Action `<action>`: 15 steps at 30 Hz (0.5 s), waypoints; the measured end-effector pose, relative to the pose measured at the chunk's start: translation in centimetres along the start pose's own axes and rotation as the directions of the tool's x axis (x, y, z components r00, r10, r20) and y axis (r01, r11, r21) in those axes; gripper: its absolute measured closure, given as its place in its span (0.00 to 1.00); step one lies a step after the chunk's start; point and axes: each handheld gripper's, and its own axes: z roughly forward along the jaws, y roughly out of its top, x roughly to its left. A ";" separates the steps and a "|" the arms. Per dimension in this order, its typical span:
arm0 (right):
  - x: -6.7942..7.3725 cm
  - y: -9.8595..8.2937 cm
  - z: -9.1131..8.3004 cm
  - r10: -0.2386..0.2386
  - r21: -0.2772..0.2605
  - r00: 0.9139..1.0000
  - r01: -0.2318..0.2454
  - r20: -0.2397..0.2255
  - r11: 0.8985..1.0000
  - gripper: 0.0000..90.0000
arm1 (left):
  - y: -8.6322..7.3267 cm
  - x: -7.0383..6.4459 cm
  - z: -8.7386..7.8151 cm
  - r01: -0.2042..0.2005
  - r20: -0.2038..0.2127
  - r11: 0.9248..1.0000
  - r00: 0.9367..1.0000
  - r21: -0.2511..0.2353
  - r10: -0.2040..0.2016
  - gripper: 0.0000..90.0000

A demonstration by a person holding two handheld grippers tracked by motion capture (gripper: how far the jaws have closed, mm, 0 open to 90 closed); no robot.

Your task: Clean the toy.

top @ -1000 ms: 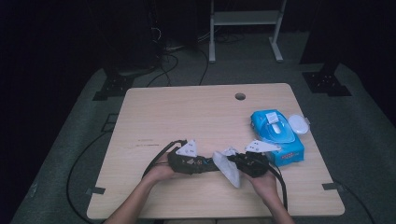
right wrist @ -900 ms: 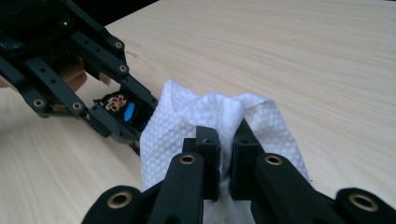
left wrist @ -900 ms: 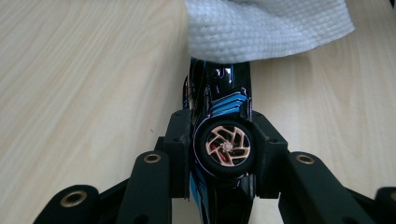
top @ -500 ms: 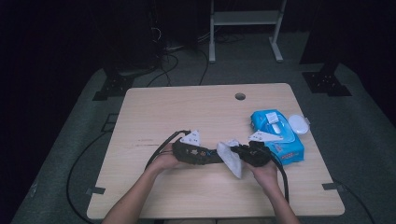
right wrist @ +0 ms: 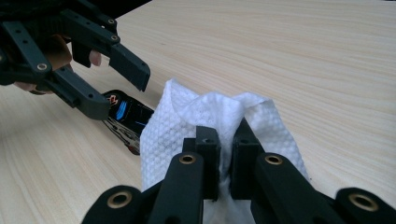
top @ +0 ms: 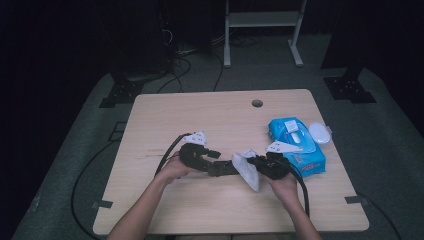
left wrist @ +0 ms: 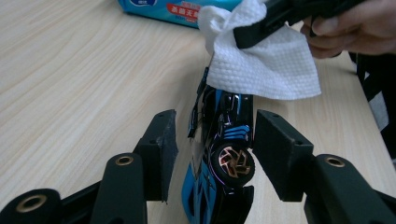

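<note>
Pinching a white wipe [right wrist: 219, 121], right gripper [right wrist: 226, 154] holds it against a blue toy car [left wrist: 219, 154] | car sits between left gripper [left wrist: 212, 144]'s spread jaws

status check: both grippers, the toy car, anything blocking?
Left gripper straddles blue-black toy car, grip unconfirmed. Right gripper shut on white paper wipe over car's front. Nothing blocking.

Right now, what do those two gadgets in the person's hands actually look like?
Each is matte black: the left gripper and the right gripper both have two blocky jaws on arms with brass-coloured rivets. In the high view each carries a pale grey three-cornered plate on top and trails a black cable. The forearms are bare, no sleeves.
</note>
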 end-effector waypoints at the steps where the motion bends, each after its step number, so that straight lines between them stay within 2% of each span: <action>1: 0.0 0.0 0.0 0.002 0.000 1.000 -0.002 0.000 1.000 0.94 | 0.0 0.1 -0.1 0.018 0.001 1.000 1.000 -0.010 -0.018 0.54; 2: 0.0 0.0 0.0 0.005 0.001 1.000 -0.005 -0.001 1.000 0.94 | -0.1 0.3 -0.2 0.035 0.003 0.999 0.999 -0.021 -0.035 0.53; 3: 0.0 0.0 -0.1 0.005 0.001 1.000 -0.005 -0.002 1.000 0.94 | -0.1 0.3 -0.2 0.035 0.003 0.999 0.999 -0.021 -0.035 0.53; 4: 0.0 -0.1 -0.1 0.004 -0.002 1.000 -0.004 -0.003 1.000 0.94 | -0.1 0.6 -0.3 0.065 -0.001 0.997 0.998 -0.031 -0.065 0.53; 5: 0.0 -0.1 -0.1 0.004 -0.002 1.000 -0.004 -0.003 1.000 0.94 | -0.1 0.6 -0.3 0.065 -0.001 0.997 0.998 -0.031 -0.065 0.53; 6: 0.0 -0.1 -0.1 0.005 -0.003 1.000 -0.005 -0.003 1.000 0.94 | -0.2 0.7 -0.3 0.094 -0.003 0.995 0.996 -0.035 -0.094 0.53; 7: 0.0 -0.1 -0.2 0.005 -0.002 1.000 -0.005 -0.004 1.000 0.94 | -0.2 0.7 -0.3 0.102 -0.004 0.994 0.995 -0.035 -0.102 0.53; 8: 0.0 -0.2 -0.2 0.003 -0.003 1.000 -0.003 -0.004 1.000 0.94 | -0.2 0.7 -0.1 0.098 -0.009 0.995 0.995 -0.022 -0.098 0.53; 15: 0.0 -0.2 -0.2 -0.002 -0.002 1.000 0.002 -0.005 1.000 0.94 | -0.3 0.8 0.1 0.122 0.000 0.992 0.993 -0.030 -0.122 0.52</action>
